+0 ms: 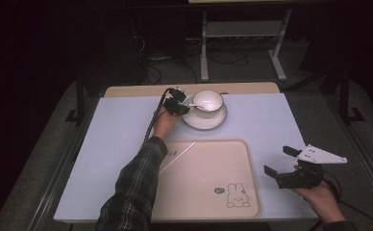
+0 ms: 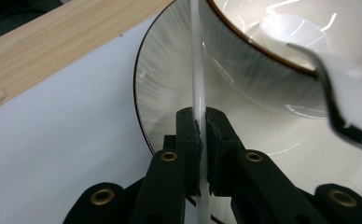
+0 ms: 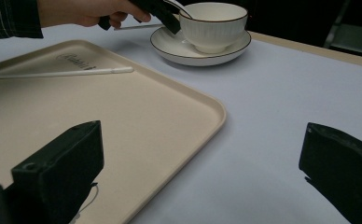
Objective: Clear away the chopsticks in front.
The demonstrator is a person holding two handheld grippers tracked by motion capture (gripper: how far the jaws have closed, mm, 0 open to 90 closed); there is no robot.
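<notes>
One white ribbed cup (image 1: 207,101) with a brown rim sits on one matching saucer (image 1: 205,121), spoon (image 1: 196,104) inside. One beige tray (image 1: 208,192) holds one white stick (image 1: 177,157). Left tongs (image 2: 201,122) clamp a thin white handle (image 2: 197,79); right tongs (image 1: 281,161) gape above the worktop (image 1: 112,144).

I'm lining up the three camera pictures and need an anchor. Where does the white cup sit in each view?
High view: the cup sits on its saucer at the far middle of the table, right of the left gripper.
Left gripper view: upper right, its brown-rimmed wall curving just beyond the jaws.
Right gripper view: top centre, on the saucer.
Shared landmark: the saucer's dark rim.
</notes>
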